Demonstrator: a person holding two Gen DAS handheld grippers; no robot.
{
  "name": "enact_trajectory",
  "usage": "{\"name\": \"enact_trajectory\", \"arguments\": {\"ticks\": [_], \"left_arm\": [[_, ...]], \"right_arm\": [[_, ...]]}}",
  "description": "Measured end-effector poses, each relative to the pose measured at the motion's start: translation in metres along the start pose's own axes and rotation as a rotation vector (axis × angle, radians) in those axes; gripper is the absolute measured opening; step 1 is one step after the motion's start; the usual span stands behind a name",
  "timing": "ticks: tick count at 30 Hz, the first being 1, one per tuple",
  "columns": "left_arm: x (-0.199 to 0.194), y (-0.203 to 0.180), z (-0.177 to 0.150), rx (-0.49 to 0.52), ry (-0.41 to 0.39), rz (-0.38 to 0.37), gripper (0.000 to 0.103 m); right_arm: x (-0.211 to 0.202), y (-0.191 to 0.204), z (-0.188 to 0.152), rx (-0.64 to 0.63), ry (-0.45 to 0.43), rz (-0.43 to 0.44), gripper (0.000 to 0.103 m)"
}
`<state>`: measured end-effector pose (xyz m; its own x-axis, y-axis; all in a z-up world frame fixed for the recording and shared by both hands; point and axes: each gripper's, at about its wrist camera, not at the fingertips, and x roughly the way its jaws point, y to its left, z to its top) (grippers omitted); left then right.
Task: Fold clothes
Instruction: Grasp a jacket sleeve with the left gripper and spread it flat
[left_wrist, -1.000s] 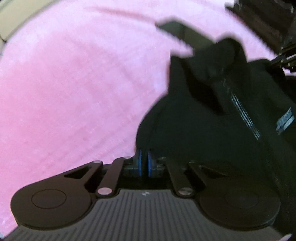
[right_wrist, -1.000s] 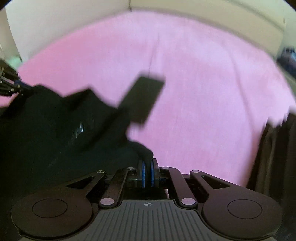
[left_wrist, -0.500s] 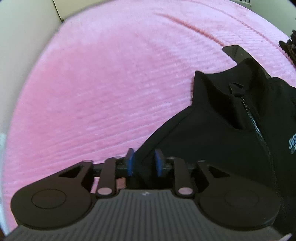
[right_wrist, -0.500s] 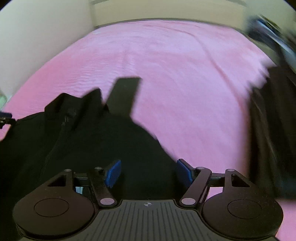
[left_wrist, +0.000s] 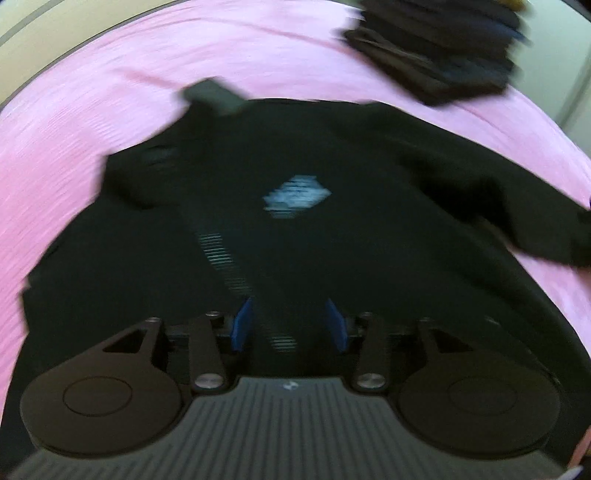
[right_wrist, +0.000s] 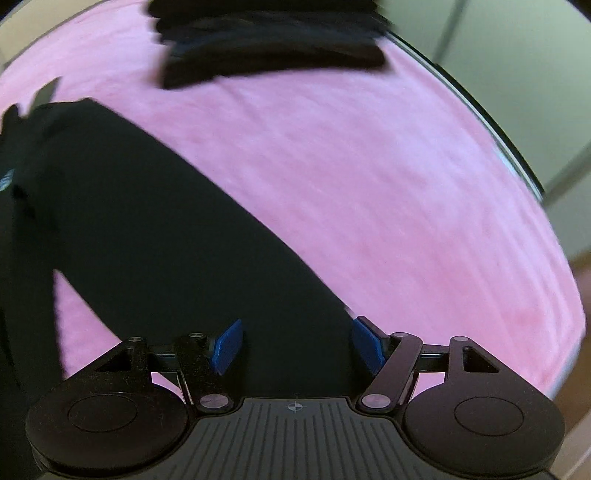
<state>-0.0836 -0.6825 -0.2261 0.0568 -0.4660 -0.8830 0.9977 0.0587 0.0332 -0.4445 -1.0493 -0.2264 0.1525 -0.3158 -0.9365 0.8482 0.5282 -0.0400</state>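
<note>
Soft, even light, no glare. Motion blur smears the black jacket (left_wrist: 295, 221) and the pink bedspread (right_wrist: 369, 184). Fisheye curvature bends both views' edges.

**Black on pink**

A black jacket (left_wrist: 369, 206) with a pale blue chest logo (left_wrist: 295, 197) and a silvery zip (left_wrist: 225, 262) lies on a pink ribbed blanket (right_wrist: 388, 192). Beyond it, a stack of dark clothes (right_wrist: 269, 40). Both black grippers carry blue finger pads (right_wrist: 227, 345).
</note>
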Motion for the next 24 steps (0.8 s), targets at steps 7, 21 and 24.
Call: {"name": "enact_trajectory", "arguments": {"ticks": [7,21,24], "left_arm": [[0.013,-0.066,0.026,0.102,0.025,-0.051,0.040],[0.002,-0.121,0.069,0.208,0.008,-0.069,0.041],[-0.002,-0.120,0.071,0.189,-0.001,-0.068,0.041]], "right_arm": [[0.010,-0.041,-0.020,0.162,-0.006,0.084,0.069],[-0.055,-0.085,0.077,-0.060,-0.380,-0.148,0.023],[-0.039,-0.089,0.100,-0.062,-0.362,-0.203,0.074]]}}
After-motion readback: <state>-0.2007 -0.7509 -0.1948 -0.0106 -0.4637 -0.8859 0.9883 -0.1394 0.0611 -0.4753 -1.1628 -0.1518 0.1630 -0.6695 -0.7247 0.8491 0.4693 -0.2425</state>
